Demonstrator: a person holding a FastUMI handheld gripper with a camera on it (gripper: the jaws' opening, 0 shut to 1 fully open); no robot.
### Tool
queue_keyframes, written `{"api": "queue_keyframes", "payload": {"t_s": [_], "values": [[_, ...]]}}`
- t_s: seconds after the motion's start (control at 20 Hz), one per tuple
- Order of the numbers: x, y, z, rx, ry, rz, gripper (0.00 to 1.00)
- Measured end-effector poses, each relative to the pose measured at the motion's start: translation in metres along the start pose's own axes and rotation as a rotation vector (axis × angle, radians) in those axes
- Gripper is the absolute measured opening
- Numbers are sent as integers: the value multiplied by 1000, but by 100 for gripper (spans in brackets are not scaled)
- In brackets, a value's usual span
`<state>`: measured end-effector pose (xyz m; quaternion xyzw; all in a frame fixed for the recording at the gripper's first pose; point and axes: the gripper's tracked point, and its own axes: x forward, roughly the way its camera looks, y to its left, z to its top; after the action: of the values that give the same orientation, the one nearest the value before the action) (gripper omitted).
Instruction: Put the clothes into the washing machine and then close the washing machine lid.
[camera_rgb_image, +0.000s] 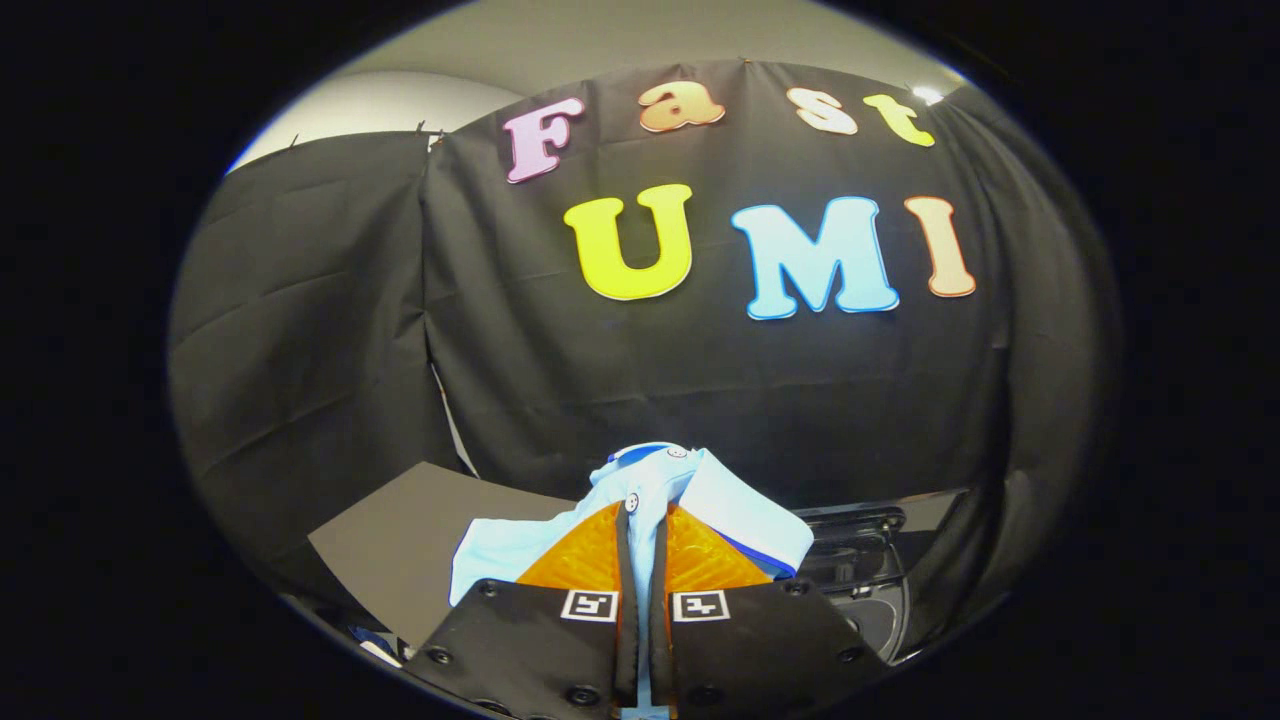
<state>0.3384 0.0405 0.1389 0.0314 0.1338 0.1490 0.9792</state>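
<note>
Tongs come first: the gripper's two fingers are drawn nearly together and clenched on a light blue shirt, both pressing a fold of its cloth, with only a thin strip of fabric showing between them. They point forward and level, lifted above the surfaces below, toward the black cloth wall. Left of the fingers lies a flat dark board; a sleeve of the shirt droops over its near edge. The collar, with small buttons and a darker blue trim, bunches up over the fingertips. Each finger base carries a square black-and-white marker, no readable words. Right of the fingers, lower down, sits the glossy dark washing machine.
</note>
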Motion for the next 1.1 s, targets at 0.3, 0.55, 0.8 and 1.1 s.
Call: {"api": "queue_keyframes", "payload": {"t_s": [0.3,0.55,0.8,1.1], "values": [[-15,-52,1,3,-9,-81,6],[-20,-87,-23,8,22,-131,6],[-10,-112,-72,3,101,-176,6],[8,-127,-133,19,205,-194,6]]}}
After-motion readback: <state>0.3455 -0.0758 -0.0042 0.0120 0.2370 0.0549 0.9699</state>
